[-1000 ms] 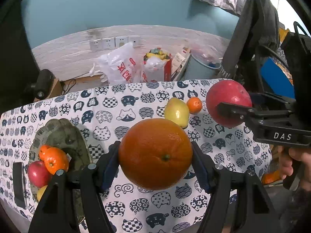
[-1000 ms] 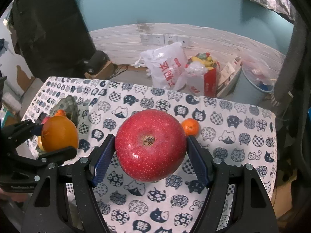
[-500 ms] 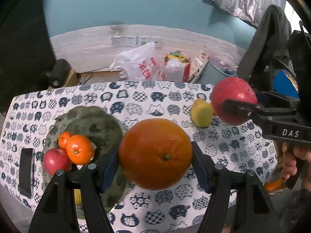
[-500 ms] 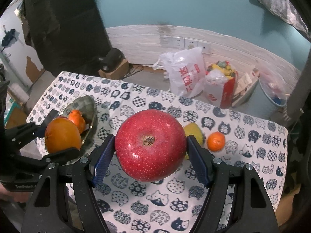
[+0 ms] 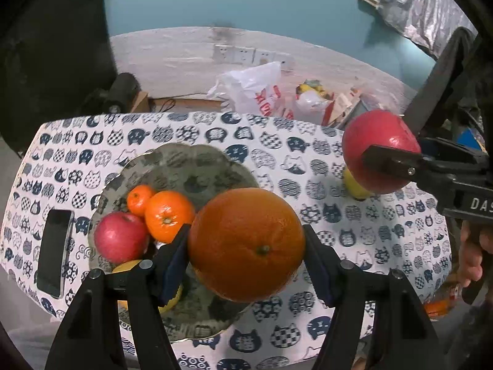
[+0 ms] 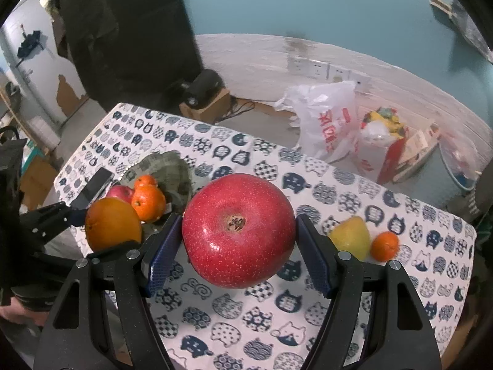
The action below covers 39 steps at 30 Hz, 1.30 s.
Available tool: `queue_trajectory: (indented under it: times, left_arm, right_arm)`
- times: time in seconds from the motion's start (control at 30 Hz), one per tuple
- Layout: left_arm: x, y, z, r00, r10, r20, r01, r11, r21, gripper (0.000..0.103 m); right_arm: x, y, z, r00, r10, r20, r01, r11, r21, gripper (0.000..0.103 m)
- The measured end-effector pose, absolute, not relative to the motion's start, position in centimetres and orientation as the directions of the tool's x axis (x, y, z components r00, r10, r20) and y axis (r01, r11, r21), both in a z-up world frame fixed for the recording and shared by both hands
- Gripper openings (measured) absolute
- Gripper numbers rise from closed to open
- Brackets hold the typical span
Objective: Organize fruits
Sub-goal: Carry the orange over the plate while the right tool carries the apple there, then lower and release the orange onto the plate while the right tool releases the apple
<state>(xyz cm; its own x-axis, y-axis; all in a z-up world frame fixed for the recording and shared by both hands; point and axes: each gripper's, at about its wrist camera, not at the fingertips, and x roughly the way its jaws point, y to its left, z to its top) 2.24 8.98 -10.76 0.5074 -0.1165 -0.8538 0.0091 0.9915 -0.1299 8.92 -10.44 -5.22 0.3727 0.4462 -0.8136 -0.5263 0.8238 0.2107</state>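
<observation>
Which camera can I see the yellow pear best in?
The right wrist view: the yellow pear lies whole on the tablecloth beside a small mandarin. In the left wrist view the big red apple covers most of it, so only a yellow sliver shows.

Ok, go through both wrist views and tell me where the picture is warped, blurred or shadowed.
Left wrist view: fisheye bends the table edge into an arc; dark vignette at the corners; the orange is sharp and casts a soft shadow on the plate. Right wrist view: same barrel warp; the red apple shows small glare spots; the small mandarin looks slightly smeared.
</observation>
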Motion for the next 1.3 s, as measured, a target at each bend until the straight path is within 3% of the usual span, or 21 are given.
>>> queue_trajectory:
  times: [0.87,1.3]
  left_arm:
    - [2.6,12.7,-18.2,0.358,-0.126,-0.925,-0.086,0.982,-0.167,0.070]
    - [2.7,13.8,-16.4,0.406,-0.140,-0.903,-0.110,0.974,-0.200,0.070]
  right_arm:
    - [9.4,-2.1,-8.2,0.266,0.469,-0.842,-0.617,0.754,0.225,0.074]
    - [9.3,-1.3,-8.9,0.243,0.469,-0.849,-0.626,0.744,0.232,0.074]
